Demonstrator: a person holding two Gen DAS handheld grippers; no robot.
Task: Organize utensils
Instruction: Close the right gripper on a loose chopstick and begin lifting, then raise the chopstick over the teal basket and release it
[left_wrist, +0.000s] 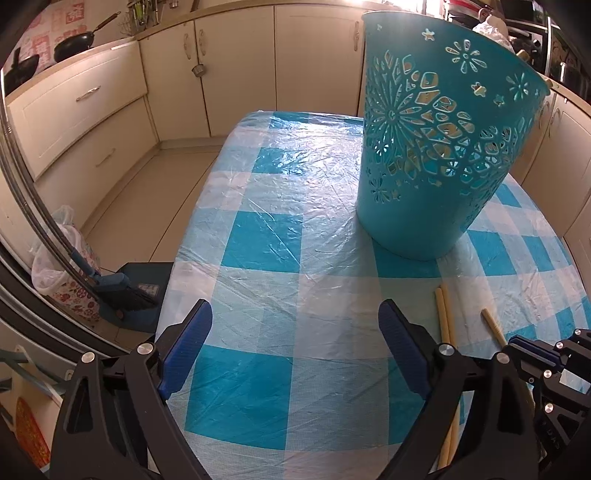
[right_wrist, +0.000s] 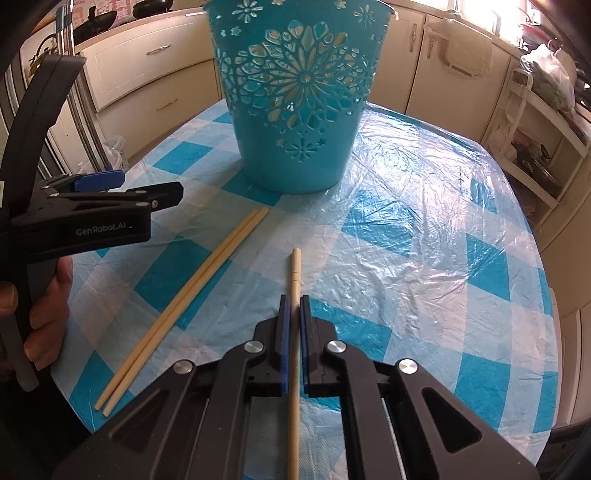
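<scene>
A: Right gripper (right_wrist: 294, 306) is closed narrow on 1 chopstick (right_wrist: 295, 273). Both blue pads press on the stick, and it runs straight between them, with the tip pointing toward the basket (right_wrist: 295, 122).

B: And the left gripper (left_wrist: 295, 339)?

A: It stands wide and holds nothing. Only the tablecloth (left_wrist: 258, 229) is under it. In the right view it hangs at the left side, with the hand (right_wrist: 44, 306) on its handle.

B: Where are the other utensils?

A: 2 chopsticks (right_wrist: 184, 295) lie side by side on the cloth, touching each other, between the 2 grippers and near the foot of the basket. The basket stands upright in the middle of the table.

B: What can go wrong from here?

A: I think the held stick can turn in the pads. The grip is far from the tip and a long part sticks out on both sides, so a quick lift may swing it. Then the tip can hit the wall of the basket and not go over the rim. The basket is light plastic, I judge, so a push may slide or tip it.

B: Anything else?

A: The cloth is wrinkled plastic; the pair may roll if the left gripper touches only 1 of them.
</scene>
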